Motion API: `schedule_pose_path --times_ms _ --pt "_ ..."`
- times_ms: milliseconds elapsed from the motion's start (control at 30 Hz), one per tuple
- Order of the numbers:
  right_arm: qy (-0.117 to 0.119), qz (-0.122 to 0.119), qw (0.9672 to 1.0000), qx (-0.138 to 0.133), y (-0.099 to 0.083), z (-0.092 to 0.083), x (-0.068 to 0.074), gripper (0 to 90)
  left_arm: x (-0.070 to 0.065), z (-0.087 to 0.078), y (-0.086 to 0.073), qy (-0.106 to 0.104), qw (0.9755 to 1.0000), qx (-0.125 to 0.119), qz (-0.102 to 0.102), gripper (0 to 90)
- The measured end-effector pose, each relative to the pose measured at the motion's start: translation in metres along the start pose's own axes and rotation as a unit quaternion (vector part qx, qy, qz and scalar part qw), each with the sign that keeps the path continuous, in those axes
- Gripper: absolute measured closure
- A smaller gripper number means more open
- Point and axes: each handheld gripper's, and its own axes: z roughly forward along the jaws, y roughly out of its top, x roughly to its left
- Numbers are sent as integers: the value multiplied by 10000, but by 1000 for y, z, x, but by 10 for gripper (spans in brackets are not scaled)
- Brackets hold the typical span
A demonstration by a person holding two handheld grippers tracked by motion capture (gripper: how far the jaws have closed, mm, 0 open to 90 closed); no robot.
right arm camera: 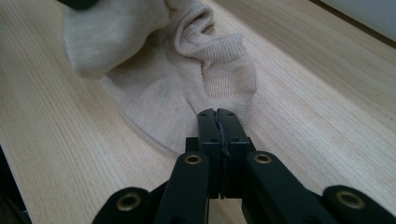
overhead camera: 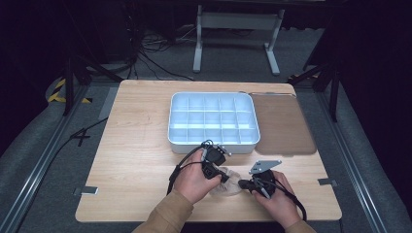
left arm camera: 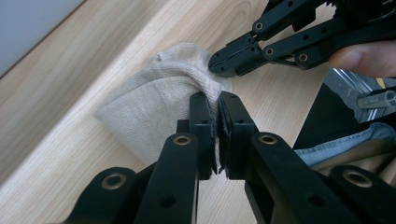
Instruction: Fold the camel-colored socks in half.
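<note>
- we take the white plastic compartment tray (overhead camera: 213,119) as our landmark; it sits on the pale wooden table (overhead camera: 131,145), toward the far middle.
- left of the tray we see bare wood, with a black cable running off the table's left edge.
- just in front of the tray's near wall our left gripper (overhead camera: 219,175) points down at a small beige knitted sock (overhead camera: 227,186), which lies bunched on the table between our two hands.
- in the left gripper view its jaws are pinched on a fold of the sock (left arm camera: 159,100).
- nearer us than the tray's right corner our right gripper (overhead camera: 241,184) meets the sock from the other side; in the right gripper view its jaws are pressed together at the sock's edge (right arm camera: 187,84).
- right of the tray, touching it, lies a flat brown rectangular mat (overhead camera: 283,124).
</note>
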Motion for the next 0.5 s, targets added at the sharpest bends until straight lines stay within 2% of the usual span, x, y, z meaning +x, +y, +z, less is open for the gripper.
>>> schedule_pose_path --times_ms 133,333,500 --pt "-1 -28 10000 -8 0 0 0 900 -1 4 2 -18 10000 20 37 851" --pt "-57 -54 9999 -74 -2 0 2 900 1 17 8 -160 9997 153 39 850" --pt "-94 -26 9998 -153 -5 -1 3 900 3 30 13 -149 9996 214 59 849"
